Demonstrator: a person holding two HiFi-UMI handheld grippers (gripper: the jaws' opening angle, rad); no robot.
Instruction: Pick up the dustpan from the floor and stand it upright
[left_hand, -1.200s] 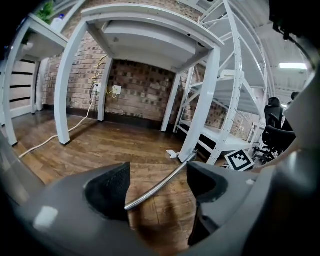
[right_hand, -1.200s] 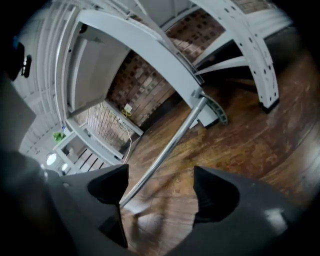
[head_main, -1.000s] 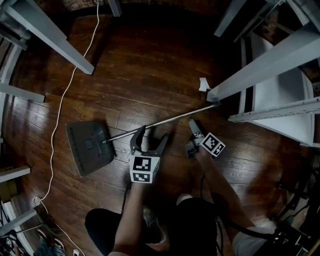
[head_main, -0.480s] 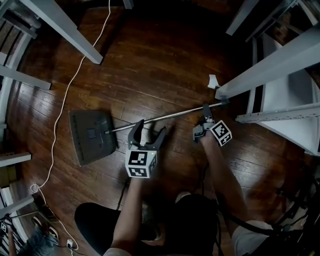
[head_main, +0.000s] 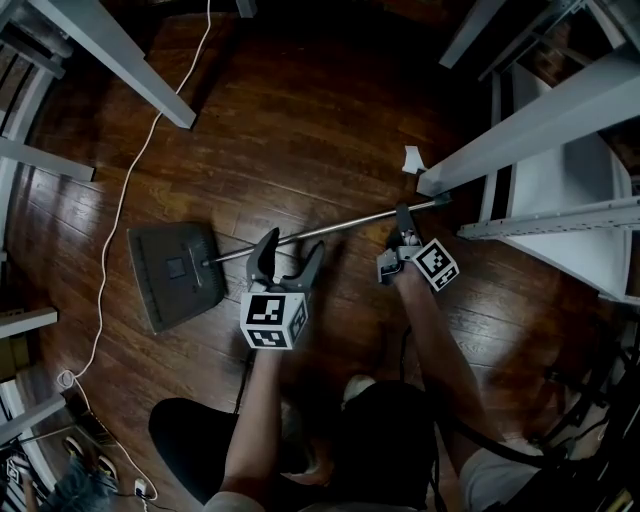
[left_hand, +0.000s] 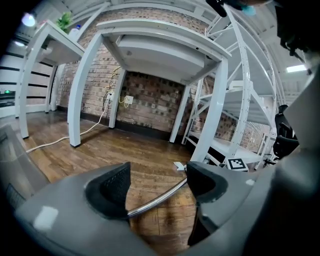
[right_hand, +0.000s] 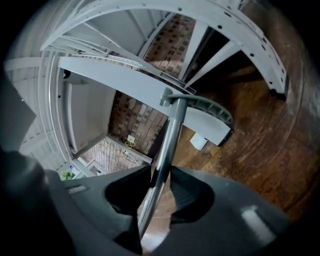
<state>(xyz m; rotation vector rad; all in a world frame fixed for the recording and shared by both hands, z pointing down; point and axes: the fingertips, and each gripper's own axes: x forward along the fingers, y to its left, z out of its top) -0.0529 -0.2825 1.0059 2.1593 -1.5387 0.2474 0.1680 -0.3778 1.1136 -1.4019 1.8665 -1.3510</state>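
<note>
The dark dustpan lies flat on the wooden floor at the left. Its long metal handle runs right toward the white shelf frame. My right gripper has just been closing on the handle's far end. In the right gripper view both pads press the rod, so the right gripper is shut on it. My left gripper stands open over the handle near the pan. The rod passes between the left gripper's spread jaws.
A white shelf unit stands close on the right, its grey foot by the handle's tip. White table legs cross the upper left. A white cable trails along the floor left of the pan. A scrap of white paper lies nearby.
The right gripper went from open beside the handle to shut on its end. The left gripper shifted up onto the handle, jaws still apart. The pan has barely moved.
</note>
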